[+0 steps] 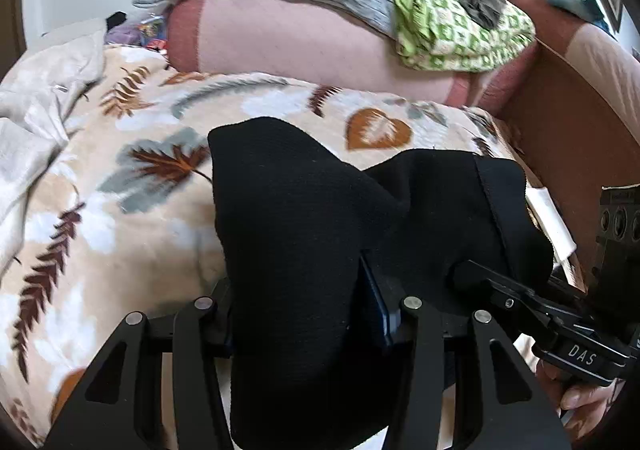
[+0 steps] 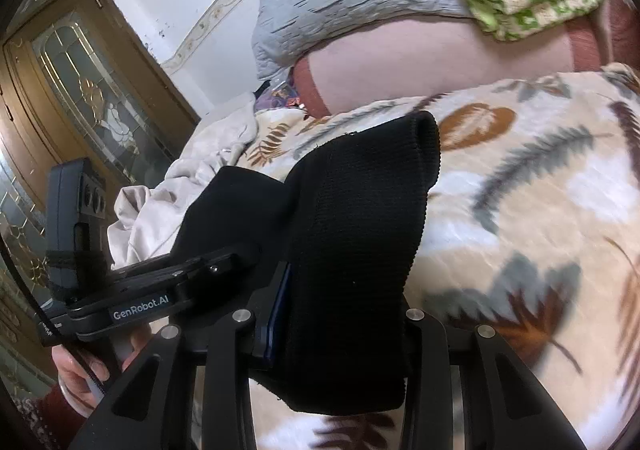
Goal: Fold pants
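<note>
Both the left tool (image 1: 320,290) and the right tool (image 2: 340,298) are clamped on the black knit pants (image 1: 304,226), lifted above the leaf-patterned bed blanket (image 1: 132,185), apparently mid-fold; next, lower the held edge flat onto it.

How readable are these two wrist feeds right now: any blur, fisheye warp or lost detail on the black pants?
Left wrist view: black pants read as a near-featureless dark mass; the leaf blanket is sharp mid-frame and smears toward the lower left edge. Right wrist view: the pants' knit ribbing shows; the blanket blurs at lower right, and the door bows from fisheye distortion.
</note>
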